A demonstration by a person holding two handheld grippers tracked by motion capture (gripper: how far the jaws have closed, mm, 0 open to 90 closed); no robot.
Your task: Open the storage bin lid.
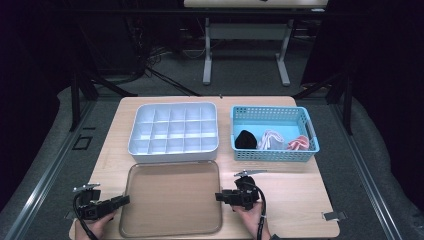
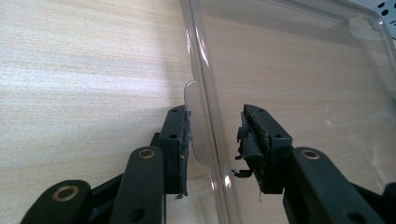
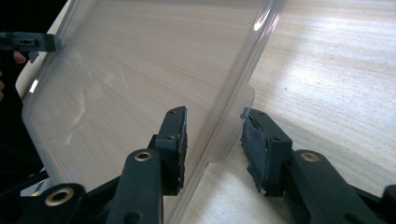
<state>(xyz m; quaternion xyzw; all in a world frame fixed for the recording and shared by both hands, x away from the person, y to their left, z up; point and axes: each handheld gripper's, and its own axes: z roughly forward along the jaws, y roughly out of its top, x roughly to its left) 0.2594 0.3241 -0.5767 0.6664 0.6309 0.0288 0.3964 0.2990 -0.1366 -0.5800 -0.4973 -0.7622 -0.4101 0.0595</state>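
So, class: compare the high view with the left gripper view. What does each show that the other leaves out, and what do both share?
High view alone: the white divided organizer, the blue basket holding a black bundle, a white one and a pink-and-white one, and the right gripper.

Left gripper view alone: the small tab on the lid's rim, lying between worn pads that stand apart from it.

Both: the clear lid flat on the wooden table, with the left gripper open at its edge.

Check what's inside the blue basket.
The blue basket holds three soft bundles along its near wall: a black one, a white one and a red-and-white one. Whatever lies beneath them is covered.
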